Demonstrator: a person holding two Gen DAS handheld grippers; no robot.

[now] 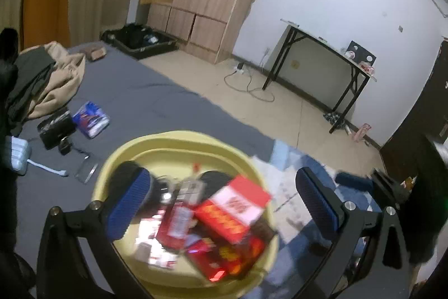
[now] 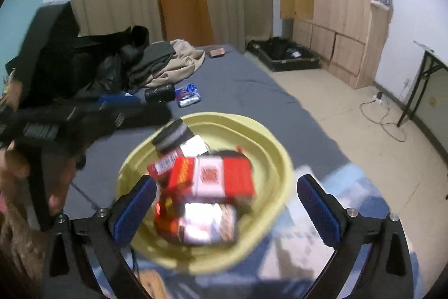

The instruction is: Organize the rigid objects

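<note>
While both grippers, left (image 1: 224,203) and right (image 2: 226,206), hover spread and empty over the basin (image 2: 275,159), we should fetch the pack (image 2: 188,95) next.

Yellow and red on grey
Pale yellow basin (image 2: 280,159) holds red-and-white boxes (image 2: 224,178); grey bed sheet (image 2: 252,91); blue-ribbed gripper pads (image 2: 317,210).

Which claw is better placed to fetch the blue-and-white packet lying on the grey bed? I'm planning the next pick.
Left, probably. Both claws are open and empty over the yellow basin. The packet lies on the left claw's side, fairly near. The right claw sees it beyond the basin, with the other tool between.
</note>
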